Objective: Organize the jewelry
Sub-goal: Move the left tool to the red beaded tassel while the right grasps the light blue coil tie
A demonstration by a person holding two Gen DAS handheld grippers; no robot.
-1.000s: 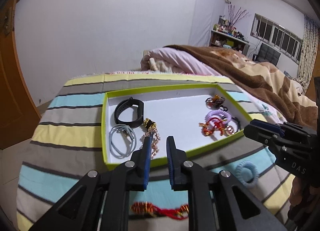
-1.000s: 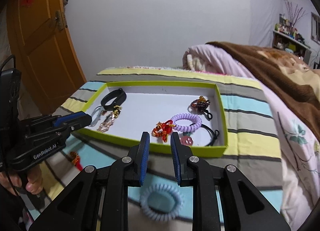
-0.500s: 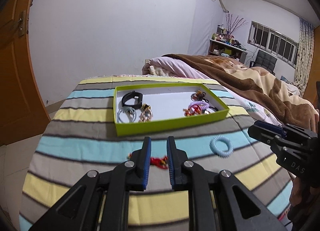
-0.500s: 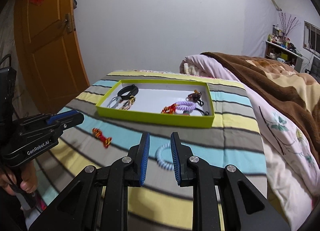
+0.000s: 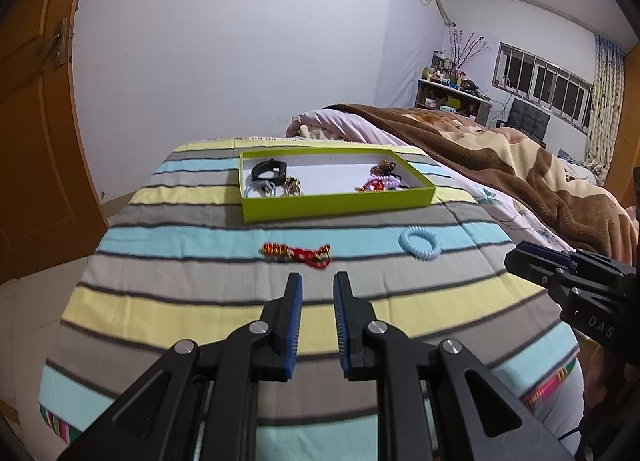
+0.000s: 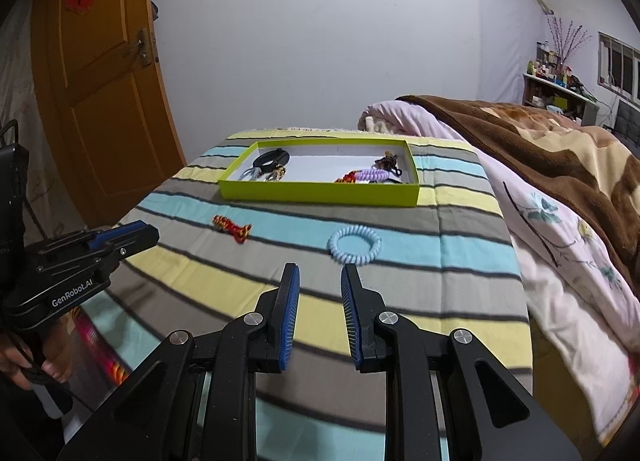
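Striped bedding (image 5: 200,309) in yellow, grey and pale blue bands is spread over the bed, with a brown blanket (image 5: 500,165) heaped along its right side, an orange door (image 6: 108,101) at the left and a white wall behind. Toward the far end of the bedding a shallow green tray (image 5: 336,201) with a white floor is set; a black band (image 5: 269,171) and pale rings are gathered at its left end, and a purple coil tie (image 5: 383,182) with other small pieces at its right end. Nearer than the tray, two pieces are laid on the bedding, well apart from each other: a red and gold bracelet (image 5: 298,254) to the left and a light blue coil hair tie (image 5: 419,243) to the right. The left gripper (image 5: 316,289) is held above the bedding just short of the bracelet, its blue-padded jaws parted with nothing between them. The right gripper (image 6: 320,279) is held just short of the blue coil tie, its jaws likewise parted and empty.
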